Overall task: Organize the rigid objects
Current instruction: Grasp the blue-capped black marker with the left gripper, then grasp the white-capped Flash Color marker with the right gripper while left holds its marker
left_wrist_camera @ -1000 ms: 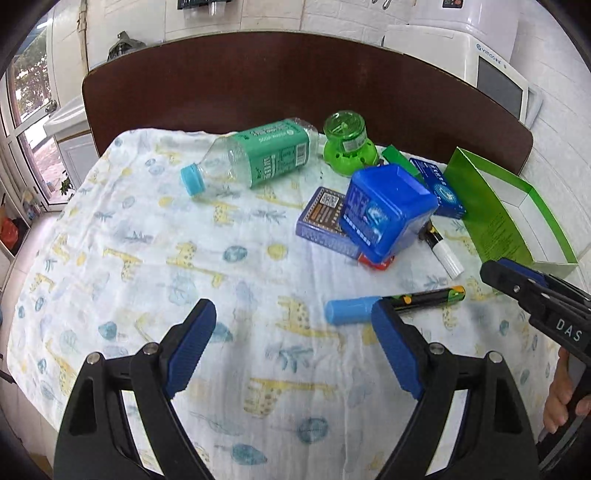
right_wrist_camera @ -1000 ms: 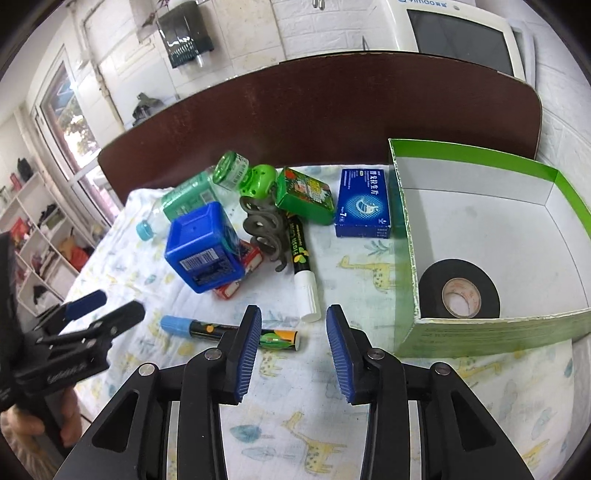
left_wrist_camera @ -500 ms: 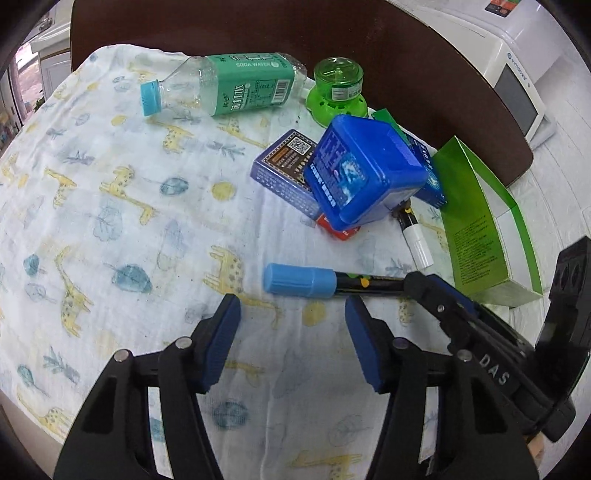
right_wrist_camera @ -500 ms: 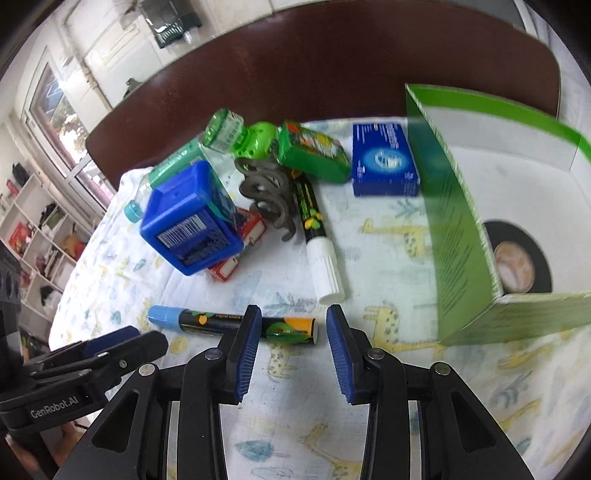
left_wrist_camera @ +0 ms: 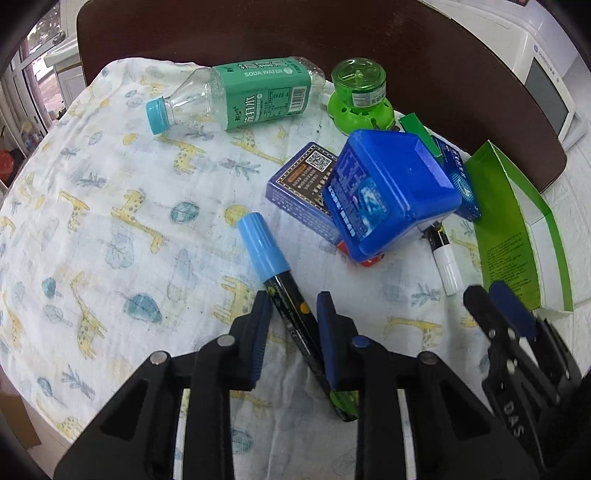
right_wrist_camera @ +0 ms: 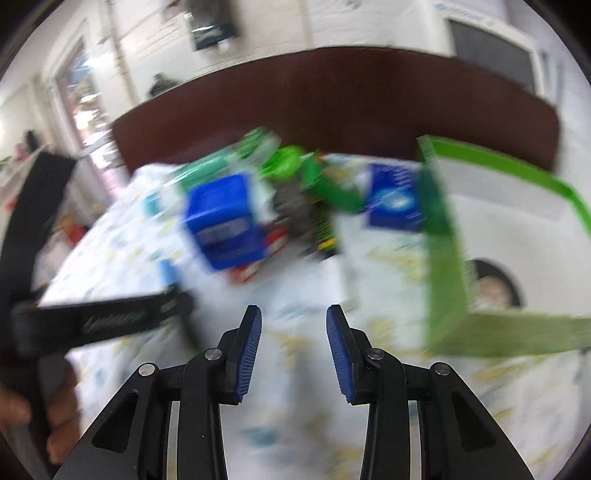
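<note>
My left gripper (left_wrist_camera: 293, 328) has its pads around the black barrel of a marker (left_wrist_camera: 284, 280) with a light blue cap; the marker lies tilted on the giraffe-print cloth (left_wrist_camera: 110, 221). My right gripper (right_wrist_camera: 293, 347) is open and empty above the cloth; its view is blurred by motion. It also shows at the right of the left wrist view (left_wrist_camera: 498, 306). A green open box (left_wrist_camera: 517, 236) stands at the right, with a black tape roll (right_wrist_camera: 495, 284) inside. A blue plastic box (left_wrist_camera: 391, 192) sits in the pile.
A soda water bottle (left_wrist_camera: 240, 96) lies at the back. A green round jar (left_wrist_camera: 360, 92), a dark blue card box (left_wrist_camera: 303, 184), a blue carton (left_wrist_camera: 458, 181) and a white-capped marker (left_wrist_camera: 445, 262) crowd the middle. A dark brown board (left_wrist_camera: 258, 33) borders the far edge.
My left gripper has moved in and narrowed around the blue-capped marker, which now points away from me. My right gripper has drawn back and is moving fast.
</note>
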Motion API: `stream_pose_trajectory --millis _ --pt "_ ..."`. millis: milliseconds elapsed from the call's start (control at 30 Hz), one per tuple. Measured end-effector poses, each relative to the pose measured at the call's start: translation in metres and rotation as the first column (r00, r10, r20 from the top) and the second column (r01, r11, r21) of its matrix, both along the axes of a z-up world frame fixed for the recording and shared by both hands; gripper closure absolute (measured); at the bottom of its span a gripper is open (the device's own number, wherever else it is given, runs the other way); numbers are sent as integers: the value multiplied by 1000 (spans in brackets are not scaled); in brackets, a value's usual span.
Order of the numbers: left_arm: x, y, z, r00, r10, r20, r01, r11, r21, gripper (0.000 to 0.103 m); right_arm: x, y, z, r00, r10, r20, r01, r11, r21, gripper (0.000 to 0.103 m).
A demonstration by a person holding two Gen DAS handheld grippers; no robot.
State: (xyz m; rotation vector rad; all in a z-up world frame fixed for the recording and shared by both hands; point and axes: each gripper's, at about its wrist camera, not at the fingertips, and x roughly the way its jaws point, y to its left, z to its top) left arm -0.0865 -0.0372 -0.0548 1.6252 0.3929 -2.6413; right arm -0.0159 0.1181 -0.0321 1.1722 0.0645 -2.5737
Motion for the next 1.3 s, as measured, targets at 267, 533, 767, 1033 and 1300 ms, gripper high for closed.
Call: stream_pose_trajectory --millis 267,533,767,1033,1300 --pt "10 15 1 993 -114 -24 111 989 -97 87 -39 -13 -17 1000 13 11 -14 995 101 64" --pt "16 15 1 988 -145 -55 136 982 -134 89 -47 -12 -31 997 -10 72 6 999 52 83" --pt "30 9 1 983 -167 -78 154 976 -155 89 10 19 -31 988 62 140 -59 998 -23 84" --pt "24 7 -7 985 -161 -65 146 970 -194 84 15 17 -28 989 72 125 -75 997 16 71" --pt "38 13 18 967 -209 -145 181 967 -181 89 12 6 -21 989 104 104 -106 994 16 84"
